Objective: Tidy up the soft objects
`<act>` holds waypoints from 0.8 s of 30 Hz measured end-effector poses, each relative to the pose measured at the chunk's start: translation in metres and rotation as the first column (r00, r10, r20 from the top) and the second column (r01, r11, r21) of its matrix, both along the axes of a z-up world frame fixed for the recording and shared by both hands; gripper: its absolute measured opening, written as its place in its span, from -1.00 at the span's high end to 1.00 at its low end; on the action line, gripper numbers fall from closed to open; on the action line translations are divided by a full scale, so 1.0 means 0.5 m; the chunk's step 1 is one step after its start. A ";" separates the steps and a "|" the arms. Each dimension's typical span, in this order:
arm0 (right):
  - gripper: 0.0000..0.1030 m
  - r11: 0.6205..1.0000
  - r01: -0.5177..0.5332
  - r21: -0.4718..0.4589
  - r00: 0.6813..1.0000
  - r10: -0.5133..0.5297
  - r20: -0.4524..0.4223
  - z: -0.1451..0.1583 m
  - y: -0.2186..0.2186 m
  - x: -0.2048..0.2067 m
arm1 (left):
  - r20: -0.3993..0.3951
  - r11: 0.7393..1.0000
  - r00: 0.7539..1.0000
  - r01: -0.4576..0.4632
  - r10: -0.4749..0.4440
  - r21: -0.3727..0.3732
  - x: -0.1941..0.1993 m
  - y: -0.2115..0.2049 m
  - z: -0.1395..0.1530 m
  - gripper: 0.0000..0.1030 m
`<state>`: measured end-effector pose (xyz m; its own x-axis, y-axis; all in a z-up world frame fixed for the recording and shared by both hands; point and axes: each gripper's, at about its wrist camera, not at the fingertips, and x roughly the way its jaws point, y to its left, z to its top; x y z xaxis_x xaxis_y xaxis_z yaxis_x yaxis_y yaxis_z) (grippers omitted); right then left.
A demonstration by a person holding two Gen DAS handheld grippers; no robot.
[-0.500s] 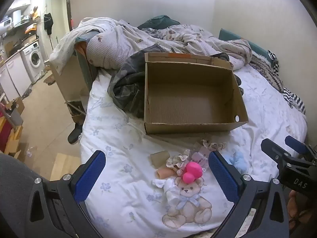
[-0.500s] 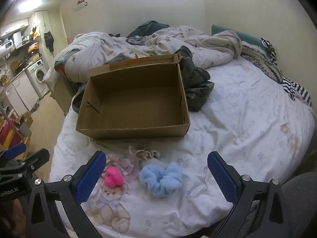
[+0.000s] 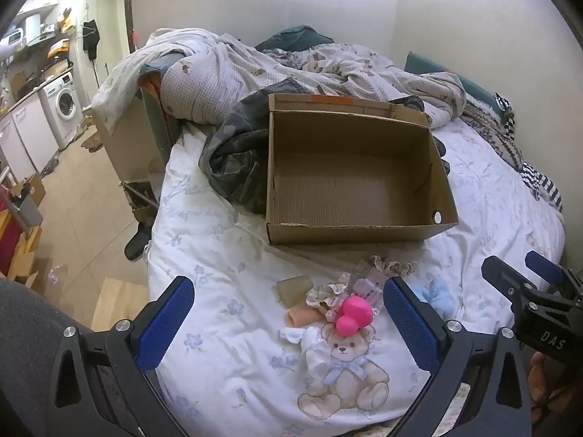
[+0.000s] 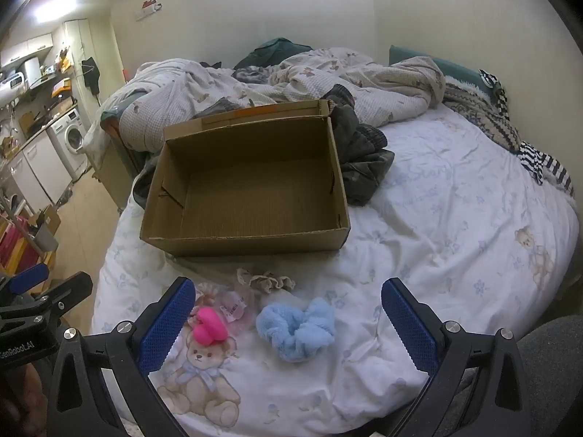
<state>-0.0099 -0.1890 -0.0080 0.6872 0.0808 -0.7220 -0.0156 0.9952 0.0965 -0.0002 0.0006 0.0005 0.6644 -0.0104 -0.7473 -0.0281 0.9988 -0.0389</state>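
An empty open cardboard box [image 3: 349,185] [image 4: 247,185] sits on the bed. In front of it lies a small heap of soft things: a pink sponge [image 3: 353,314] [image 4: 209,326], a fluffy light-blue scrunchie [image 4: 297,327] [image 3: 439,295], a beige frilly scrunchie [image 4: 267,278] [image 3: 393,264], a pink packaged scrunchie [image 4: 233,304], beige and tan sponges [image 3: 295,287] and a white cloth piece [image 3: 313,346]. My left gripper [image 3: 288,327] hangs open above the pink sponge. My right gripper [image 4: 288,327] is open above the blue scrunchie. Neither touches anything.
A white bedsheet with a teddy-bear print [image 3: 346,375] covers the mattress. Dark clothing [image 3: 237,160] [image 4: 364,160] lies beside the box, a rumpled duvet [image 3: 255,73] behind it. The bed's edge drops to a tiled floor [image 3: 80,225] on the left, with a washing machine [image 3: 65,105] beyond.
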 end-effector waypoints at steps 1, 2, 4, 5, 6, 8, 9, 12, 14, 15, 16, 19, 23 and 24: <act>-1.00 1.000 0.000 -0.001 1.000 0.000 0.000 0.000 0.000 0.000 | -0.001 1.000 1.000 0.000 0.000 0.000 0.000 0.000 0.000 -1.00; -1.00 1.000 0.000 -0.001 1.000 0.000 0.000 0.000 0.000 0.000 | -0.001 1.000 1.000 0.000 0.000 0.001 0.000 0.000 0.000 -1.00; -1.00 1.000 0.000 0.000 1.000 0.000 0.000 0.000 0.000 0.000 | -0.001 1.000 1.000 0.000 0.000 -0.001 0.000 0.000 0.000 -1.00; -1.00 1.000 0.000 0.000 1.000 0.000 0.000 0.000 0.000 0.000 | -0.002 1.000 1.000 0.001 -0.001 -0.001 0.000 0.000 0.000 -1.00; -1.00 1.000 -0.001 -0.001 1.000 0.001 0.000 0.000 0.000 0.000 | -0.002 1.000 1.000 0.001 -0.001 -0.001 -0.001 0.000 0.001 -1.00; -1.00 1.000 -0.001 -0.001 1.000 0.001 0.000 0.000 0.001 0.000 | -0.003 1.000 1.000 0.001 -0.001 -0.001 0.000 0.001 0.000 -1.00; -1.00 1.000 0.000 0.000 1.000 0.000 0.000 0.000 0.001 0.000 | -0.003 1.000 1.000 0.001 -0.001 -0.002 0.000 0.001 0.000 -1.00; -1.00 1.000 0.000 -0.001 1.000 0.000 0.000 0.000 0.001 0.000 | -0.004 1.000 1.000 0.000 0.000 -0.002 0.000 0.001 0.000 -1.00; -1.00 1.000 0.000 -0.001 1.000 0.000 0.000 0.000 0.001 0.000 | -0.004 1.000 1.000 0.000 0.000 -0.003 0.001 0.001 0.000 -1.00; -1.00 1.000 0.000 -0.001 1.000 0.000 0.000 0.000 0.001 0.000 | -0.005 1.000 1.000 0.001 -0.001 -0.003 0.001 0.001 0.000 -1.00; -1.00 1.000 0.000 -0.002 1.000 0.000 0.000 0.000 0.001 0.000 | -0.005 1.000 1.000 0.001 -0.001 -0.002 0.001 0.001 0.000 -1.00; -1.00 1.000 0.000 -0.002 1.000 0.000 -0.001 -0.001 0.001 0.000 | -0.005 1.000 1.000 0.000 0.000 -0.003 0.001 0.001 0.000 -1.00; -1.00 1.000 0.000 -0.002 1.000 0.000 0.000 -0.001 0.001 0.000 | -0.007 1.000 1.000 0.000 0.000 -0.003 0.001 0.001 0.000 -1.00; -1.00 1.000 0.000 -0.002 1.000 0.000 0.000 -0.001 0.001 0.000 | -0.007 1.000 1.000 0.000 0.000 -0.004 0.001 0.001 0.000 -1.00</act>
